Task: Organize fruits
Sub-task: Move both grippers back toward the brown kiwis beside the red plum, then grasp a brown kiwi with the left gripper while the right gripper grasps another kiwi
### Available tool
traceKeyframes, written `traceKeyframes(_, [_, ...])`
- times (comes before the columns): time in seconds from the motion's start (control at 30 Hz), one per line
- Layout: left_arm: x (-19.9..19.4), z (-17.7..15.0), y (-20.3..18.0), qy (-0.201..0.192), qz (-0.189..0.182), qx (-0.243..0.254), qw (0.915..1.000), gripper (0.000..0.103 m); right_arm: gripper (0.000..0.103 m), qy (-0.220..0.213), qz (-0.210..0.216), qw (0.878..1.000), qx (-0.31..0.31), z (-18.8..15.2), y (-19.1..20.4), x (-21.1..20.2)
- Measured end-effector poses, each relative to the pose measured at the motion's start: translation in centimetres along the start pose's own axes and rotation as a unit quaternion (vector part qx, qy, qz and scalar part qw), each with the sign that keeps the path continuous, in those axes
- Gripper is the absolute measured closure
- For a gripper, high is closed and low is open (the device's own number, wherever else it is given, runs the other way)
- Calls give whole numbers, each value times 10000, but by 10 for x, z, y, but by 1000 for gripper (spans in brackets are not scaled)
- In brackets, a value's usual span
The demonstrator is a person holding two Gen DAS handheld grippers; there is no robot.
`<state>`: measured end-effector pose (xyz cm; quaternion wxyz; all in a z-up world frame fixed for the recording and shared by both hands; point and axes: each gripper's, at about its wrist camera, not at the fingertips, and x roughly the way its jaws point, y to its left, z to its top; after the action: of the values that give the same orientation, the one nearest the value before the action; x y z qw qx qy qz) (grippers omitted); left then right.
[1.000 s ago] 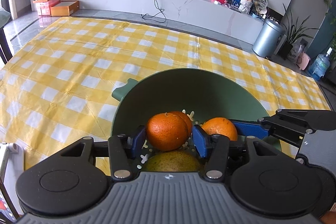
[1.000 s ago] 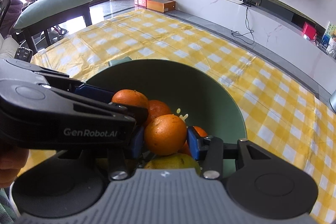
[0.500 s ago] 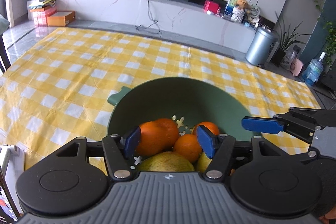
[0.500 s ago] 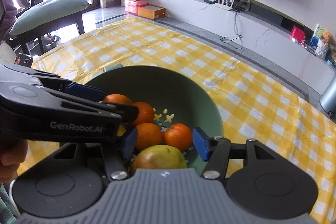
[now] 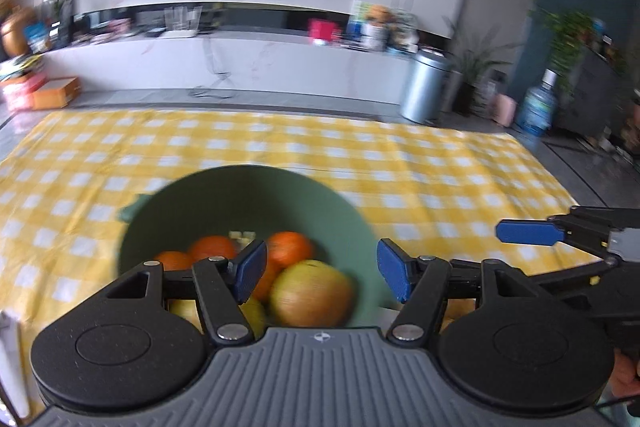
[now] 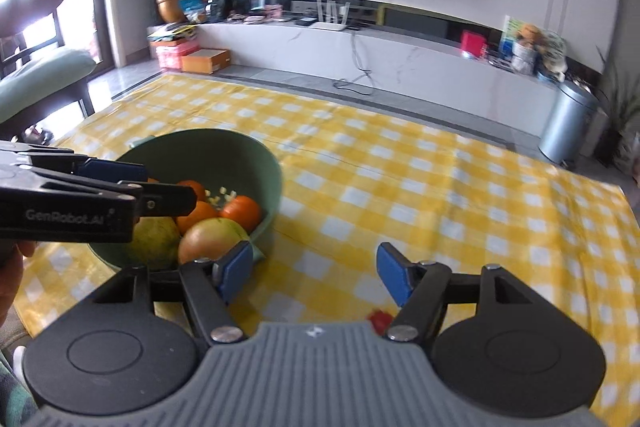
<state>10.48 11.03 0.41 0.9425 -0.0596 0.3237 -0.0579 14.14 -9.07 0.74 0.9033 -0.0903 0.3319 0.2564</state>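
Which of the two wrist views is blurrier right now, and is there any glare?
Left wrist view: motion blur smears the green bowl and the big yellowish fruit; the room behind is soft too. Right wrist view: sharper, though the checked tablecloth is slightly smeared, and the window at upper left is blown out white.

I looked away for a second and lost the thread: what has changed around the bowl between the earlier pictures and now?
Both grippers let go: a second ago each clamped an orange over the green bowl; both oranges now lie inside with the other fruit. The left gripper and right gripper have pulled back, jaws opening with nothing between them; the right one now sits over the yellow checked cloth. The bowl has not moved.
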Motion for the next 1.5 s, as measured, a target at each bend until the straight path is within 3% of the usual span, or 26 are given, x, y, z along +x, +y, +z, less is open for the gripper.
traceKeyframes(0.3, [3,-18,-49,386,-886,364,9947,29,34,119,-447,9961,747,-45,-41,-34])
traceKeyframes(0.57, [13,-41,-67,745,-1238,436,9886,29,34,157,-452,9893,1377,-67,-63,-48])
traceKeyframes(0.8, [24,-55,-67,877,-1236,359,9878,43,37,318,-437,9860,1579,-73,-68,-39])
traceKeyframes(1.0, [37,-57,-73,933,-1099,372,9889,51,50,677,-603,9797,1786,-76,-74,-23])
traceKeyframes(1.5, [77,-55,-79,1240,-885,235,9881,58,64,1303,-956,9674,1952,-76,-82,9])
